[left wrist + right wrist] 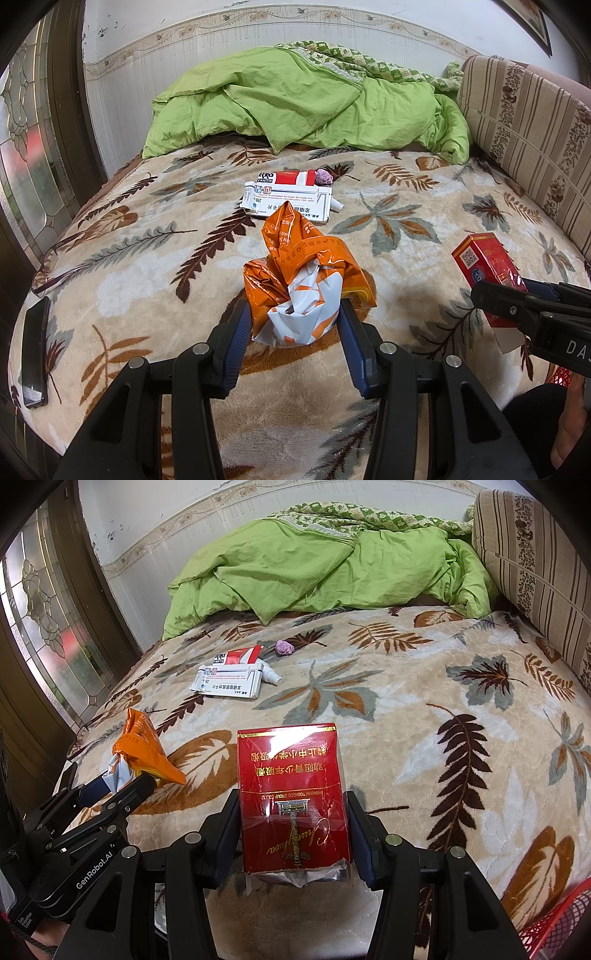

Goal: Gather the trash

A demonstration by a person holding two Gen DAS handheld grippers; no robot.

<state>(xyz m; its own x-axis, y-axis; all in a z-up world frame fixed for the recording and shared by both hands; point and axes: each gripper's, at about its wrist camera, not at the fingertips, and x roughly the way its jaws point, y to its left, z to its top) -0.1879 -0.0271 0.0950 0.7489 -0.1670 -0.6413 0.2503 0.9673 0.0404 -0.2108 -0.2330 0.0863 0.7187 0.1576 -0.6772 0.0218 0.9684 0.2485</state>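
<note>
My left gripper (pixel 295 317) is shut on a crumpled orange and white plastic bag (pixel 299 280) just above the leaf-patterned bed blanket (pixel 147 258). My right gripper (pixel 291 812) is shut on a red cigarette pack (pixel 291 797), held above the blanket; the pack also shows in the left wrist view (pixel 487 273). The bag shows at the left in the right wrist view (pixel 144 753). Farther up the bed lie a white medicine box (pixel 288 201), a red and white box (pixel 291 178), a small white bottle (pixel 271 675) and a purple wad (pixel 324 177).
A green quilt (pixel 303 99) is heaped at the head of the bed. A striped cushion (pixel 528 136) stands at the right. A black phone (pixel 35 354) and glasses (pixel 55 266) lie at the bed's left edge. A red mesh basket (pixel 557 923) is at lower right.
</note>
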